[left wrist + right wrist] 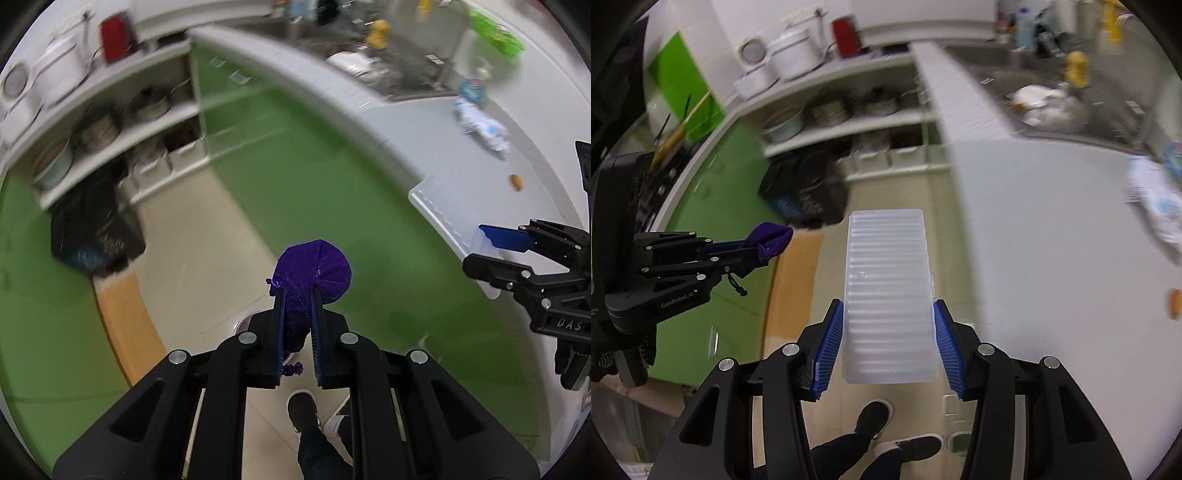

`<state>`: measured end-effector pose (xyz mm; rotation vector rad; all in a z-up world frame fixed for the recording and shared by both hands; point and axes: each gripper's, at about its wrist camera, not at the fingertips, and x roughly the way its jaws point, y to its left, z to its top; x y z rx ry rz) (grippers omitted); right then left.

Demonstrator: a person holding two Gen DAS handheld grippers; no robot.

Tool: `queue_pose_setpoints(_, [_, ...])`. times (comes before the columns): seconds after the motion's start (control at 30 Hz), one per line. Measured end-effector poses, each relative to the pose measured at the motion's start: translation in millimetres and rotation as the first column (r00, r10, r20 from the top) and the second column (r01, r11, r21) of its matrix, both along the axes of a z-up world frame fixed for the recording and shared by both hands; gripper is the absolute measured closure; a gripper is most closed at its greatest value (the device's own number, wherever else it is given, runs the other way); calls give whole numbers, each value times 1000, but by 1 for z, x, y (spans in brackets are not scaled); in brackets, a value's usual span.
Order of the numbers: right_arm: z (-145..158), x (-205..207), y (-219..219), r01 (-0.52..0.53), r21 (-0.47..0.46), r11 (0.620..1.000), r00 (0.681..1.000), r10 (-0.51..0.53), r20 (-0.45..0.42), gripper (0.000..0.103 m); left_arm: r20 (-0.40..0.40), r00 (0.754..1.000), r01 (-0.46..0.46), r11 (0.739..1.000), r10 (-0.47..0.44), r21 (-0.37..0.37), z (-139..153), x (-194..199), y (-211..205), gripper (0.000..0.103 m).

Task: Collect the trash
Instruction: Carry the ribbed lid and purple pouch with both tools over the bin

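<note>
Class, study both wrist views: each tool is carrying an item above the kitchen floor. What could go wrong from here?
1. The ribbed translucent plastic tray is pinched only at its near end by the right tool; it could tip out.
2. The crumpled purple wrapper bulges beyond the left tool and might slip.

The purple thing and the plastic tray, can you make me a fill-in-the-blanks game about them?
1. The left tool is shut on a crumpled ____ wrapper.
2. The right tool grips a clear ribbed plastic ____.
3. Both tools are held above the ____, where a black shoe shows.

Missing words: purple; tray; floor
</note>
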<state>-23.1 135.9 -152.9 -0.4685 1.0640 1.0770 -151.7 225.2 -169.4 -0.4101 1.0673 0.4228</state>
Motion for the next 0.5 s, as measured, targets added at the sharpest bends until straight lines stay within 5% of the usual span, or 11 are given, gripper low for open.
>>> queue_pose_setpoints(0.3, [-135, -31, 72, -109, -117, 987, 991, 99, -87, 55, -69, 990, -127, 990, 123, -65, -107, -47, 39, 91])
queue_pose_setpoints(0.5, [-242, -42, 100, -149, -193, 970, 984, 125, -129, 55, -117, 979, -182, 976, 169, -116, -213, -69, 59, 91])
